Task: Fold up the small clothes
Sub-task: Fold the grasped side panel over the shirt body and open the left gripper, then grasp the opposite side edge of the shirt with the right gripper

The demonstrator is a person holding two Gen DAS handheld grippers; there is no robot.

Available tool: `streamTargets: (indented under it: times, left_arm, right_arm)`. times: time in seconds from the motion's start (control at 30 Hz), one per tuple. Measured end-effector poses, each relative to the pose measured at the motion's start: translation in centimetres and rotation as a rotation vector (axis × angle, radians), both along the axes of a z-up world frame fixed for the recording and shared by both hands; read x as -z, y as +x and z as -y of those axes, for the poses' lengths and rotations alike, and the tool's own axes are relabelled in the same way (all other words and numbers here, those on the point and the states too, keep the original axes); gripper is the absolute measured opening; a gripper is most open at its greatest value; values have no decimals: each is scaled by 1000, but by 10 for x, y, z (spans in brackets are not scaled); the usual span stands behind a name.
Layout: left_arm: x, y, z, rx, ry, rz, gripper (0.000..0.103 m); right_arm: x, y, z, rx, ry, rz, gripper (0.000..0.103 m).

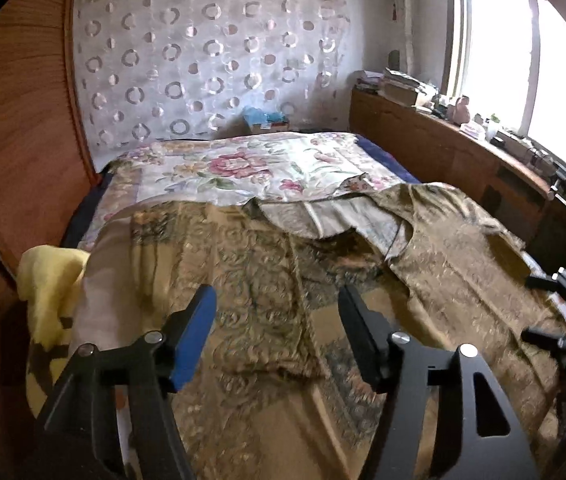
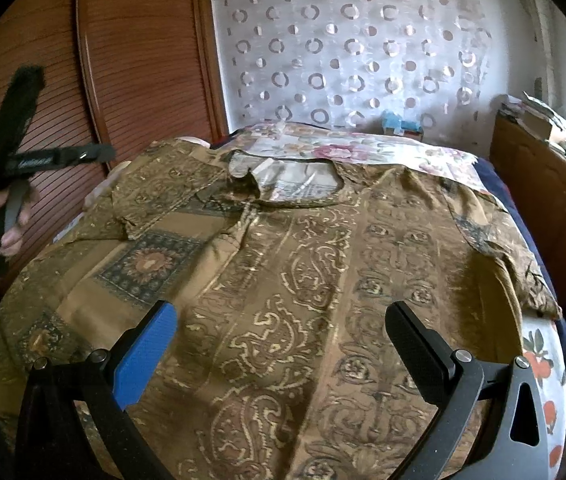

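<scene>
A brown and gold patterned top (image 2: 303,280) lies flat on the bed, neckline (image 2: 287,184) toward the far wall, short sleeves spread left (image 2: 155,188) and right (image 2: 499,240). It also shows in the left wrist view (image 1: 267,280). My left gripper (image 1: 277,312) is open and empty above the top's lower left part. My right gripper (image 2: 281,332) is open and empty above the top's lower middle. In the left wrist view the right gripper (image 1: 563,312) shows at the right edge. In the right wrist view the hand holding the left gripper's handle (image 2: 7,208) shows at the left.
A floral bedspread (image 1: 243,168) covers the bed. A wooden sliding wardrobe (image 2: 131,60) stands on the left. A wooden ledge (image 1: 463,152) with books and clutter runs under the window on the right. A yellow cloth (image 1: 47,280) lies at the bed's left edge. A small box (image 1: 267,122) sits by the far wall.
</scene>
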State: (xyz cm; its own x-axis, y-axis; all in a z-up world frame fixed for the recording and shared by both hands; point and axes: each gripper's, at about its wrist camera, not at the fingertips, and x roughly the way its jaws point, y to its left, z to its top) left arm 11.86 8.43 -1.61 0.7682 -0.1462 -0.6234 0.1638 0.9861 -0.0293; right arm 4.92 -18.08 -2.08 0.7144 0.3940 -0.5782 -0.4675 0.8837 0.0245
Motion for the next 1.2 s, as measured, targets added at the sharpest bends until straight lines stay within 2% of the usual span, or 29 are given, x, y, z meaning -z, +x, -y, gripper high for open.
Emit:
streamTargets:
  times: [0.2, 0.47, 0.57, 0.87, 0.97, 1.2]
  left_arm:
    - [14, -32, 8, -25, 35, 27, 65]
    - [39, -53, 23, -30, -48, -11, 66]
    - [48, -55, 33, -23, -51, -28, 66]
    - [45, -63, 51, 1, -46, -15, 66]
    - [45, -63, 59, 16, -36, -16, 66]
    - [50, -62, 72, 46, -19, -33, 66]
  right_arm:
    - [1, -2, 16, 33, 4, -2, 103]
    - [-1, -6, 42, 84, -7, 3, 103]
    - [-1, -6, 53, 109, -29, 10, 103]
    - [-10, 11, 103, 232, -68, 26, 102]
    - [-13, 23, 122, 281, -82, 13, 99]
    - [-13, 58, 155, 353, -51, -71, 79]
